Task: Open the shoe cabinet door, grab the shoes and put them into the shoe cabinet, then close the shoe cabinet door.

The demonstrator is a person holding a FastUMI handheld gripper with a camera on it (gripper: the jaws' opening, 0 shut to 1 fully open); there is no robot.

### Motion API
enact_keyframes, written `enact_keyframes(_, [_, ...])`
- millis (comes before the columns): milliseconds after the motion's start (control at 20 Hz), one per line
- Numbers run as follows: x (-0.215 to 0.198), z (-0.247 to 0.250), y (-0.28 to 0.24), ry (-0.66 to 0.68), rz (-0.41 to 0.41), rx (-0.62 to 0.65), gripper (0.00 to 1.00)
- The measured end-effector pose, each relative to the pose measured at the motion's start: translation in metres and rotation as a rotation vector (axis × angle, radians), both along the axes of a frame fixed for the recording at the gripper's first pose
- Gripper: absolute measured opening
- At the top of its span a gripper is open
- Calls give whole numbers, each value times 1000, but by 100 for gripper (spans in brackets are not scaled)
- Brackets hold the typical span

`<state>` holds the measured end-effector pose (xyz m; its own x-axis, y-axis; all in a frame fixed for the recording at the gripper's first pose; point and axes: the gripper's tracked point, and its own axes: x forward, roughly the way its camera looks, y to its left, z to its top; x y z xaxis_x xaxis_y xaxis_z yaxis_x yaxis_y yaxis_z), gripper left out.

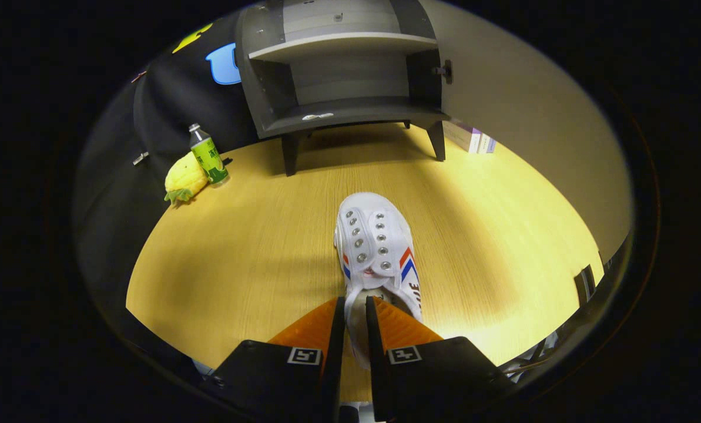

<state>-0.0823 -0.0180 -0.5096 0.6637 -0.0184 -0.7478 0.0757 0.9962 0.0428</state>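
Observation:
A white canvas shoe with red and blue side stripes and metal eyelets points its toe toward the cabinet. My gripper is shut on the shoe's heel collar, with a strip of white fabric pinched between the fingers. Whether the shoe rests on the wooden table or hangs just above it cannot be told. Beyond the shoe stands the grey shoe cabinet, its inside open to me with an upper shelf and a bare bottom shelf. Its door is swung wide open to the right, a small knob on its edge.
A green-labelled bottle and a yellow pineapple toy sit to the left of the cabinet near the black cloth wall. A few small boxes stand behind the open door. The cabinet rests on short dark legs.

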Motion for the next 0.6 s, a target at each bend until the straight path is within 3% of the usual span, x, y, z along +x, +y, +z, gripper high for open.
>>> enact_keyframes(300, [12,-8,5,-27,-1,4,26])
enact_keyframes(600, [9,-8,1,13,-59,34,25])
